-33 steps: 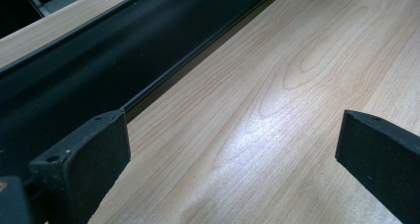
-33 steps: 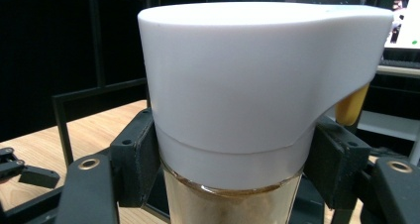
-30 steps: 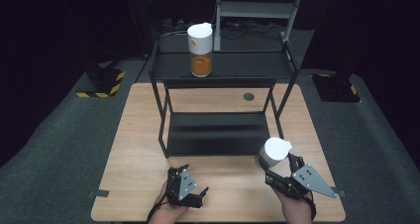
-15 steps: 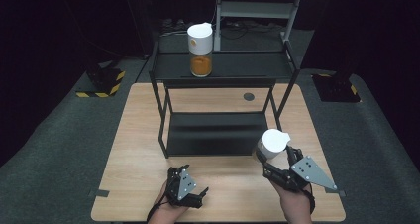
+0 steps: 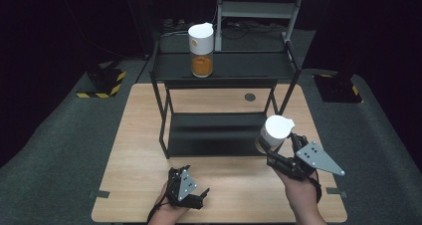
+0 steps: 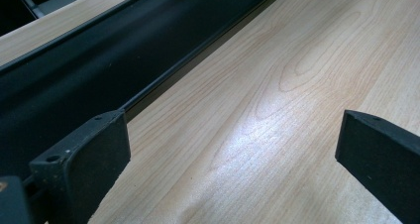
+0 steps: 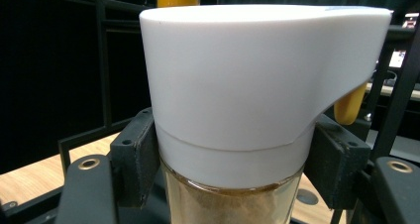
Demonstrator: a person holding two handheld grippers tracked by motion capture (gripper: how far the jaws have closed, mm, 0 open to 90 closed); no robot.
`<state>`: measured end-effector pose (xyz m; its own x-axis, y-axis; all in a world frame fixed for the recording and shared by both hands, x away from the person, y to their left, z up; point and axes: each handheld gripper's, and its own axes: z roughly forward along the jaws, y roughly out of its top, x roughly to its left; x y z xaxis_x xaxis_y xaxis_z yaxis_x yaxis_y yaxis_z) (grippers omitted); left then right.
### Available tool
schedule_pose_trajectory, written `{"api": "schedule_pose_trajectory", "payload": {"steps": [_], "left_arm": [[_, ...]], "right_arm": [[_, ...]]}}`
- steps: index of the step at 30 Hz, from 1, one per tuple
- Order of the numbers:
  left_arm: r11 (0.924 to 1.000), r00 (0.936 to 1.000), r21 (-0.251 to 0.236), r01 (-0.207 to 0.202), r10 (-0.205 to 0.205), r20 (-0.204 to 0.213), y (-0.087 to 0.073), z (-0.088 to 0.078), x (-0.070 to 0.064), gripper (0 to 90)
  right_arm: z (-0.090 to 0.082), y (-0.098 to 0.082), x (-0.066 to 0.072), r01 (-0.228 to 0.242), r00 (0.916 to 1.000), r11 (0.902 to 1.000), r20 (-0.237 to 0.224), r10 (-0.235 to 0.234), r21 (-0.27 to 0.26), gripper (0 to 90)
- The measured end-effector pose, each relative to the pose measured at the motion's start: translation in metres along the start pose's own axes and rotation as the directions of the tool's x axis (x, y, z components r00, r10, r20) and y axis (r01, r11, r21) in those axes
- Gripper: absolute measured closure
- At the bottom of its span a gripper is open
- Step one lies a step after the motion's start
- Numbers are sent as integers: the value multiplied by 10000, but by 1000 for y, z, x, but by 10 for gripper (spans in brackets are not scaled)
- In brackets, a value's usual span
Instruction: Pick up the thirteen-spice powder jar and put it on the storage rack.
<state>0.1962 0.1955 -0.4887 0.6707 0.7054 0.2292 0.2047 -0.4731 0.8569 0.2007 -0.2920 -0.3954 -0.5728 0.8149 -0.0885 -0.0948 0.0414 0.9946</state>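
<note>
1. Standing across the far half of the wooden table, a black two-tier shelf rack carries a jar of orange powder on its top tier, left of centre.
2. Near right, the right gripper is clamped on a white-lidded spice jar, jaws pressing just under the lid. It looks like stiff, smooth glass, breakable and top-heavy, so that neck hold suits it.
3. Near left, the left gripper rests low over the table, jaws spread wide, holding nothing.
</note>
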Motion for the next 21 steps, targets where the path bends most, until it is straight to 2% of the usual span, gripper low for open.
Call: {"api": "schedule_pose_trajectory", "payload": {"steps": [10,21], "left_arm": [[10000,10000,-23,43,-43,34,0,0,1,7],[9999,9999,-87,98,-98,54,-2,0,1,7]], "right_arm": [[11,18,-7,-33,10000,9999,18,33,-113,301],[24,33,-12,138,9999,9996,88,-136,-244,301]]}}
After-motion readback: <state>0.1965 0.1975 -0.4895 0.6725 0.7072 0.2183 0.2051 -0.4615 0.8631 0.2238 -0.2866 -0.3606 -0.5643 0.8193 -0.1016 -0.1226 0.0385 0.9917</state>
